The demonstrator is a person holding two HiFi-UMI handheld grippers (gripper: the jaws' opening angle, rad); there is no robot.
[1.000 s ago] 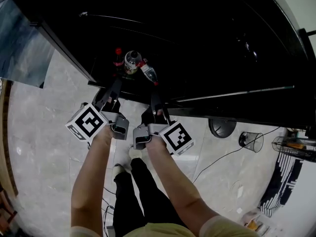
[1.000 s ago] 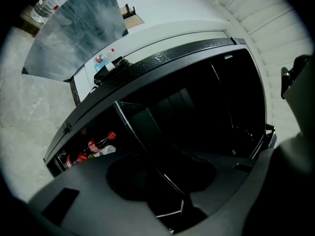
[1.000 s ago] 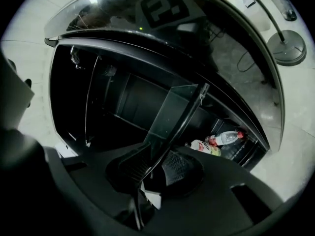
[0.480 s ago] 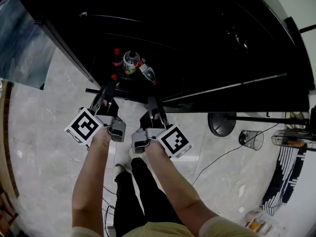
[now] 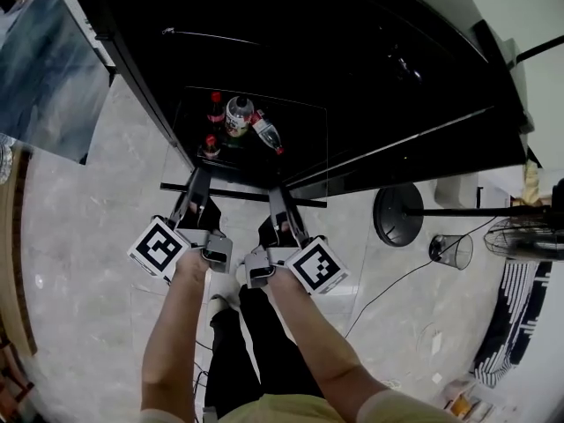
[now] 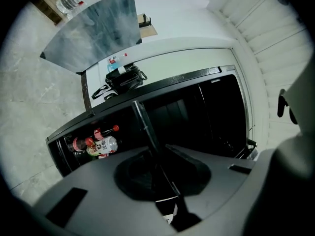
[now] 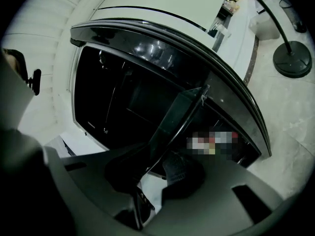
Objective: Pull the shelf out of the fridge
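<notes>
The glass shelf (image 5: 240, 193) sits partly drawn out of the open black fridge (image 5: 370, 69), its front edge projecting over the floor (image 5: 79, 263). The left gripper (image 5: 196, 181) has that front edge between its jaws, which are closing on it. The right gripper (image 5: 276, 196) grips the same edge just beside it, with its jaws beginning to open and the glass between them. Bottles (image 5: 236, 116) stand inside the fridge beneath the glass.
</notes>
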